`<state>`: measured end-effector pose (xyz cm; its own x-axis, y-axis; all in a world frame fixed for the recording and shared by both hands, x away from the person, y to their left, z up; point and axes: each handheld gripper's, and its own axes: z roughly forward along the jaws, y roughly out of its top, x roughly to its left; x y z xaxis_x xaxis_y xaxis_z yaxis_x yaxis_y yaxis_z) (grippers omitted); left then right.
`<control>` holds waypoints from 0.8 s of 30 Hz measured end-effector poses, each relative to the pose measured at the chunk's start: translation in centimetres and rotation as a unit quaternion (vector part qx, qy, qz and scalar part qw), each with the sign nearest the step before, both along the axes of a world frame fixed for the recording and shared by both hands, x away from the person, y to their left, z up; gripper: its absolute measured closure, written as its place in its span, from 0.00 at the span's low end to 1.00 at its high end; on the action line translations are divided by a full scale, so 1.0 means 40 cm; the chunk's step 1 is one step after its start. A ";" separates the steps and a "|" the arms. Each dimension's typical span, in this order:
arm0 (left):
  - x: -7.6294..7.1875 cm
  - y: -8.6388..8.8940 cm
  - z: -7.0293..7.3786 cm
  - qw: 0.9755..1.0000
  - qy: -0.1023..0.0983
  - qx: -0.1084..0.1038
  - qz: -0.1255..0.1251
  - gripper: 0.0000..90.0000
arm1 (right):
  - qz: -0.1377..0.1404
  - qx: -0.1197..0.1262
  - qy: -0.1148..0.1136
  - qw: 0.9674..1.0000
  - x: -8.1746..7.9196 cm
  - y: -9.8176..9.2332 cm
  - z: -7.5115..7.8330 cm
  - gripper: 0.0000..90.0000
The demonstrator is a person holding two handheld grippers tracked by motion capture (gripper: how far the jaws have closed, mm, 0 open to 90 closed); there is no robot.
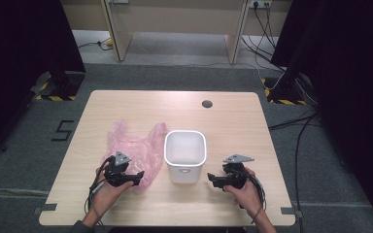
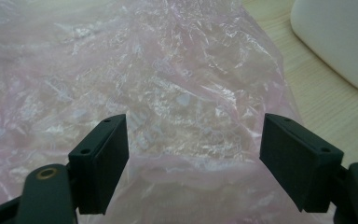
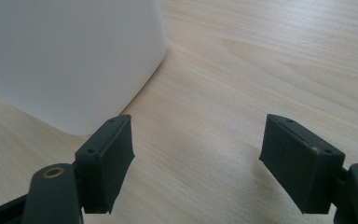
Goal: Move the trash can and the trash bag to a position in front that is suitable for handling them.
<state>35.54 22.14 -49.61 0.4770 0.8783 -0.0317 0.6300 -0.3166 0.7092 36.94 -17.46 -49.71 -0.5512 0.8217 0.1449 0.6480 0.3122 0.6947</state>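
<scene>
Flanking white bin (image 1: pixel 185 154): left gripper (image 1: pixel 135 177) over pink plastic bag (image 1: pixel 133 143), right gripper (image 1: pixel 213 180) beside bin, both fingers spread apart.

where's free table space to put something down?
Free: the far strip of the table between the cable hole and the bin, and the right side past the bin, beyond the right gripper. Crowded: left-centre, where the pink plastic bag lies against the bin, with the left gripper over it.

On the light wooden table (image 1: pixel 233 116) a crumpled pink plastic bag (image 1: pixel 135 145) is laid just left of the white plastic bin (image 1: pixel 185 155) — both near centre.
</scene>
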 end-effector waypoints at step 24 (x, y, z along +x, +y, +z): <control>0.018 0.105 -0.001 0.999 0.020 0.009 0.033 0.27 | 0.001 -0.001 0.003 1.000 0.000 0.001 -0.002 0.28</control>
<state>36.28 26.35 -49.67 0.4165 0.9085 -0.0341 0.6782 -0.2855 0.6771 36.92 -17.44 -49.78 -0.5520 0.8208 0.1466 0.6512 0.3146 0.6907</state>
